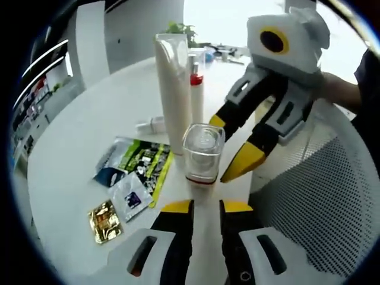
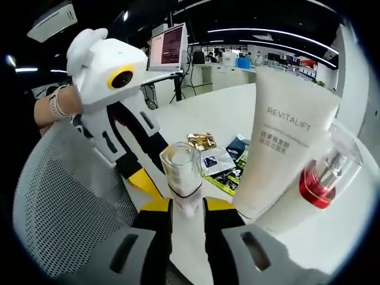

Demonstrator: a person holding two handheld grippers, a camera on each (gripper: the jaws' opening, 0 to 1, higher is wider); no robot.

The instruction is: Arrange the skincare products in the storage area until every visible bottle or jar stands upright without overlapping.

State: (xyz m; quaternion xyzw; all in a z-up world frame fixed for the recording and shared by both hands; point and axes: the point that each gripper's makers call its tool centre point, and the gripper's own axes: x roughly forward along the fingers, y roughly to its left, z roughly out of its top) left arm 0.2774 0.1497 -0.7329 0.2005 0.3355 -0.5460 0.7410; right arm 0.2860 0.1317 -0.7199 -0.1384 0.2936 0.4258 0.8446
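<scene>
White round table (image 1: 77,136) carries everything; a white mesh chair back (image 1: 332,196) sits at its edge. Tall white squeeze tube marked REVITALIFT (image 2: 285,136) stands upright mid-table, touching a slim white bottle with red collar and clear cap (image 2: 320,178). Small clear glass bottle with a red base band (image 1: 203,153) stands upright just in front of the tube. Left gripper (image 1: 206,206) is partly open, empty, just short of it. Right gripper (image 2: 187,205) has the bottle's base between its jaws; grip can't be told. Foil sachets (image 1: 127,178) lie flat nearby.

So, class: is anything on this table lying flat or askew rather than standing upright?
Yes. The sachets lie flat and overlapping, and a small bottle lies on its side behind them. The white tube, red-collared bottle and clear jar stand upright.
</scene>
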